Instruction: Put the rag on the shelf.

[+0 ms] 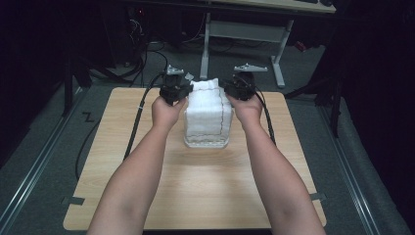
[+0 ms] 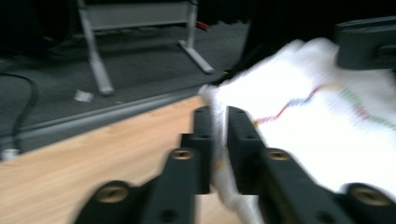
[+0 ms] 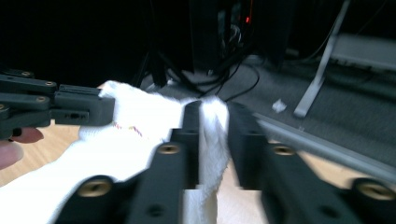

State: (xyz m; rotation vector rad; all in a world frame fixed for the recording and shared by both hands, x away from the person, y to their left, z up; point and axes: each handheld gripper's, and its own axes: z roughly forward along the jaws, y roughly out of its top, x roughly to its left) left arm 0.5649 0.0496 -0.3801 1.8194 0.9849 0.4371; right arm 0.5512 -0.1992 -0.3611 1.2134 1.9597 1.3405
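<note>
A: Where is the white towel (image 1: 207,117) now?

B: It is in the upper middle of the high view, above the far half of the wooden surface (image 1: 195,186). It hangs as a sheet between the two hands, and its lower edge seems to reach the surface. A thin coloured stitched line runs across it.

A: And who holds it?

B: Both. The left hand-held gripper (image 2: 219,140) has its jaws almost closed, with a thin fold of the towel's corner between them. In the right gripper view, the right hand-held gripper (image 3: 214,140) has the other top corner pinched in the same way, but the gap there is a little wider.

A: How does the towel lie from each one?

B: Its top edge goes from left to right in the high view, from one hand-held gripper (image 1: 175,85) to the other (image 1: 241,87). So the cloth lies inward from each hand, toward the centre, and downward. Neither hand is nearer; they are about level.

A: What does the next move depend on?

B: I think on keeping this top edge stretched and level, so the towel lays down flat or folds evenly.
</note>
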